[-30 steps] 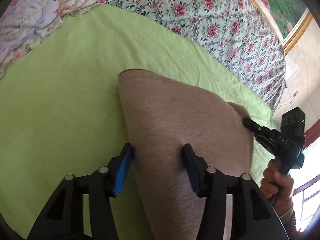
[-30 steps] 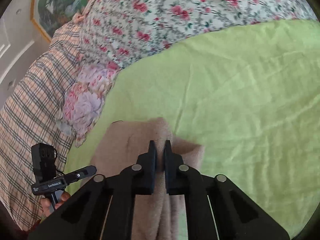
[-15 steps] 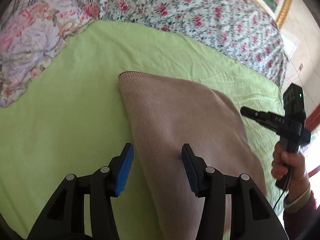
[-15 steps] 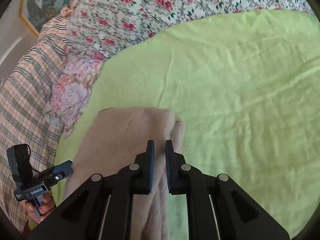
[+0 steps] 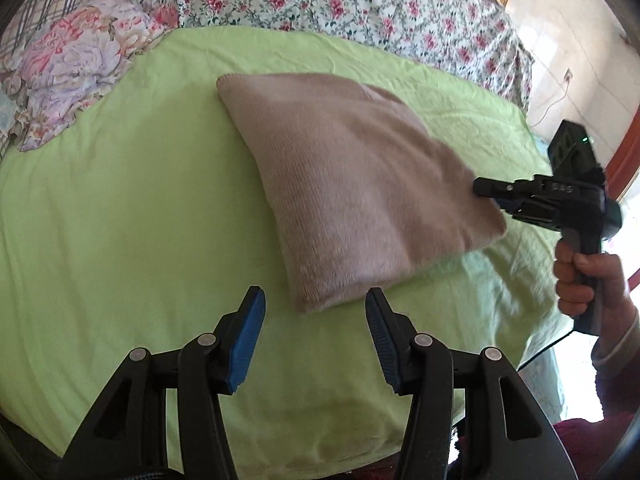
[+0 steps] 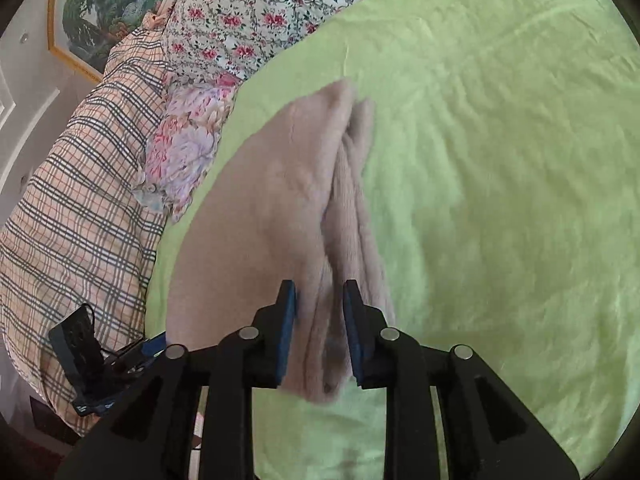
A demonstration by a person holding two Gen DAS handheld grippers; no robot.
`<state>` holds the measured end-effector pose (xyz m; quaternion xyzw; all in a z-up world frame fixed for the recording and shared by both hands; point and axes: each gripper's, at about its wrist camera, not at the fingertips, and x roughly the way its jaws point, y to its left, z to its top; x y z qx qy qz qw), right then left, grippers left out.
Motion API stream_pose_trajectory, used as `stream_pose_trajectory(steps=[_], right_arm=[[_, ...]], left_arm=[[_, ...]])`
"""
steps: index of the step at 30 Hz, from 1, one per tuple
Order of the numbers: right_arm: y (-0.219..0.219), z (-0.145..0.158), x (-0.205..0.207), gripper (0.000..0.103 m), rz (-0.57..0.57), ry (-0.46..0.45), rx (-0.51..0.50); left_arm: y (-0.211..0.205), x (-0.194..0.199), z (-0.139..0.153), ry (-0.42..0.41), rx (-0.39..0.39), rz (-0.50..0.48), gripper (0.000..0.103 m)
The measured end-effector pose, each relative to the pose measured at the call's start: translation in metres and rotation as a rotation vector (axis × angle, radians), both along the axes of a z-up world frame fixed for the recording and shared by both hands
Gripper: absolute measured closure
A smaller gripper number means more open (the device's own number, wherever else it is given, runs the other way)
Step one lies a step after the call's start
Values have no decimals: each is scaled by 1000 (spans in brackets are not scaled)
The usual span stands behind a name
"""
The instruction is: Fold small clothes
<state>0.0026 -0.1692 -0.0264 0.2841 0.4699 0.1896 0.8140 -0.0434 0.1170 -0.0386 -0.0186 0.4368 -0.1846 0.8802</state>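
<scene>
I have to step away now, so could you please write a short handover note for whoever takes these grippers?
Left gripper: open, empty, just short of the near corner of the folded beige knit.
Right gripper: jaws have just been opening; the knit's stacked edge sits between them, no longer pinched.
The knit lies on the green sheet.
Done: garment folded into a rectangle.
Left: clear the right gripper, tidy the layered edge.

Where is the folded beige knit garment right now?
The folded beige knit garment lies on the lime-green sheet, just ahead of the open left gripper; its layered edge sits between the right gripper's jaws.
</scene>
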Motion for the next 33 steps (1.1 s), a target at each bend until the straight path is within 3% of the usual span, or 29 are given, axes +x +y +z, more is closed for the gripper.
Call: stream_pose_trajectory(steps=[5,6,8,10,12,14,17,20,25,28,33], right_arm=[[14,3,-1,77,36,-27,-46],[18,3,0,77,46,-28,-75],[24,4,3,96,73,-24,-129],[23,18,1,96,72,-76,-152],[17,37,-4,96,72,-142,-178],[14,35,-2,96,87,-126,-245],[13,3,4,96,110,-26,-297],[15,-12,6,93,122,19,-249],[-15,19,23,77,19,-63,-51],[-18,21,51,77,-3,-67,-10],[-11,-2,90,77,-8,3,90]], left_arm=[[-4,8,-10,-18,65,78,52],[0,13,-13,1,56,111,59],[4,19,-18,34,7,139,75],[1,17,-17,31,4,160,90],[-8,10,-14,5,45,168,92],[-14,10,-19,15,85,163,94],[-14,13,-27,49,80,160,95],[-11,11,-25,51,67,158,95],[-7,14,-26,65,50,154,95],[-9,17,-27,72,48,156,95],[-7,18,-27,82,35,160,95]])
